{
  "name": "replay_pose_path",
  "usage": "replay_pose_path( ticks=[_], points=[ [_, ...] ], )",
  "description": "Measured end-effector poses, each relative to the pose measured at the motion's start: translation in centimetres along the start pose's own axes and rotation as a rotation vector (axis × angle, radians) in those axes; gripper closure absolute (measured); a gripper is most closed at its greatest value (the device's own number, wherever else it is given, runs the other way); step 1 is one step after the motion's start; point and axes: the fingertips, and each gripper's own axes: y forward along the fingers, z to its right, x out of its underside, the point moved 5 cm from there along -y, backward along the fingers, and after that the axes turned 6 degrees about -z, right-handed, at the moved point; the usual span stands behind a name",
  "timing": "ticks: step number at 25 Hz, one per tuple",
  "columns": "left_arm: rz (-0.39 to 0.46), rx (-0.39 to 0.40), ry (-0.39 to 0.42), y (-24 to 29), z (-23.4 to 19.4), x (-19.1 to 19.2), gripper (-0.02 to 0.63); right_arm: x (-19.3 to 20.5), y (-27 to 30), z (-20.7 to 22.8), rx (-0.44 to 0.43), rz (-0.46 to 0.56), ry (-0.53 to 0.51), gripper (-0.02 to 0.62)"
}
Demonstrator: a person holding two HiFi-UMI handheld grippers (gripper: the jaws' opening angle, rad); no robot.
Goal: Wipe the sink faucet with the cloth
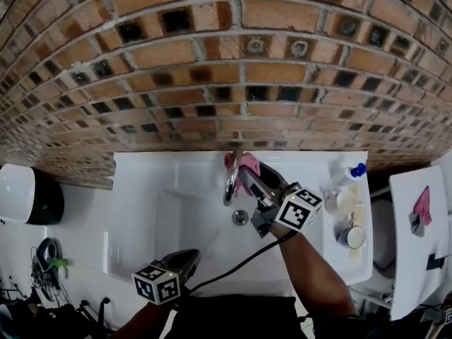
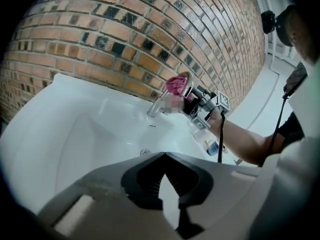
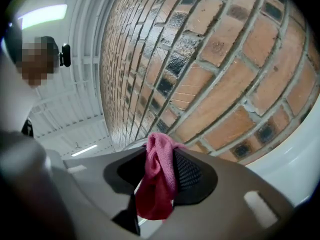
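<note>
Pink cloth [image 3: 159, 174] clamped in right hand-held gripper [image 1: 248, 175] at faucet [image 1: 230, 182], left hand-held gripper [image 2: 165, 164] closed by sink [image 1: 141, 182]

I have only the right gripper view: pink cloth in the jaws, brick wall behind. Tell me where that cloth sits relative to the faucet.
Observer: The head view shows the right gripper holding the pink knitted cloth against the top of the curved chrome faucet, at the back of the white ceramic sink.
Operator: Now report the left gripper.
Observer: The left gripper has its jaws together on nothing. It hangs over the front of the sink, well apart from the faucet.
</note>
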Motion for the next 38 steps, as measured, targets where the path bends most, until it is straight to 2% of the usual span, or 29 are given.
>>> replay_pose_path(
  ticks=[7,16,22,35,38],
  points=[
    [0.017,-0.004,-0.010,-0.4,0.7,0.6,0.600,0.5,-0.2,-0.3,-0.187,0.016,0.160,0.440],
    [0.026,-0.007,-0.012,-0.9,1.4,1.5,0.600,1.1,-1.2,-1.5,-0.283,-0.037,0.107,0.449],
    [0.031,-0.003,-0.014,-1.0,1.7,2.3,0.600,1.9,-1.5,-2.2,-0.278,-0.128,0.003,0.453],
    [0.039,0.004,0.001,-1.7,1.3,2.4,0.600,4.8,-3.6,-2.8,-0.190,-0.251,-0.081,0.453],
    [0.034,0.013,0.009,-1.5,1.2,2.1,0.600,4.8,-4.3,-3.3,-0.151,-0.317,-0.184,0.453]
  ],
)
